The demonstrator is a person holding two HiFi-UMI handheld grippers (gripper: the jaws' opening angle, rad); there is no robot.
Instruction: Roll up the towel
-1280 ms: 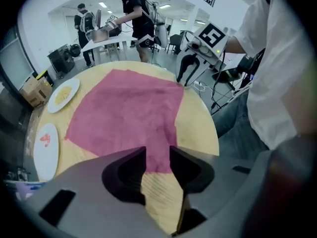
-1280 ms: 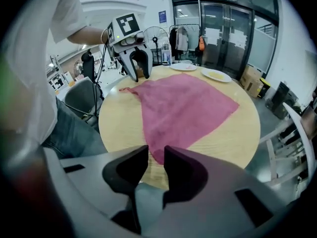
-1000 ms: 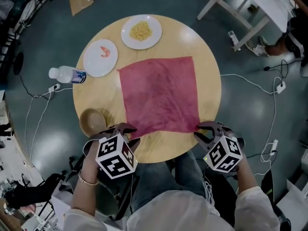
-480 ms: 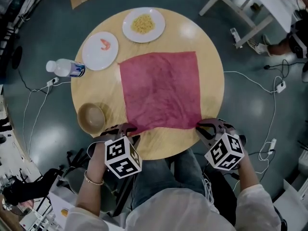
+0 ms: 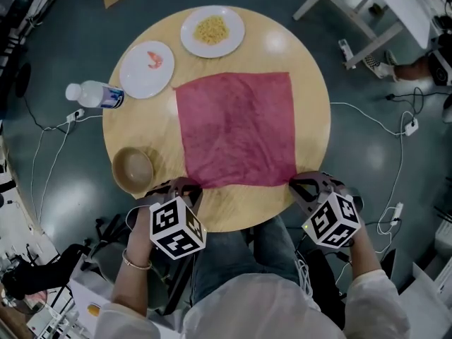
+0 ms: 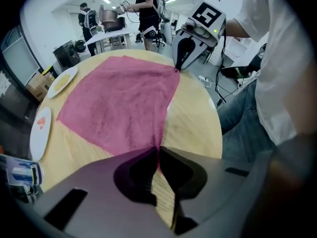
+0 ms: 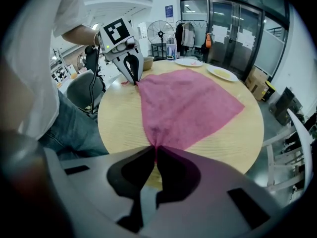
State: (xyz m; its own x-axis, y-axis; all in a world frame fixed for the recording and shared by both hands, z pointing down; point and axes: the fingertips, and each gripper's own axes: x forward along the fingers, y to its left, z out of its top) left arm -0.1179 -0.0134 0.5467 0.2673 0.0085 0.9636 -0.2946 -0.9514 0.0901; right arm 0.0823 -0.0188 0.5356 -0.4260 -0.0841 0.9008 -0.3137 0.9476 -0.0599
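Towel [image 5: 236, 129] lies flat and square on the worktop [image 5: 307, 69], stretching straight away from you. Its near edge runs side to side between your two tools.

Left tool [image 5: 192, 187] has just been closing and now pinches the near left corner. Right tool [image 5: 295, 183] has done likewise on the near right corner.

Both are equally near, so the roll likely starts from this edge, hands together.

Head view gives the whole spread, with a noodle plate [image 5: 212, 31] near the far edge. Only the gripper views show cloth puckered between the jaws.
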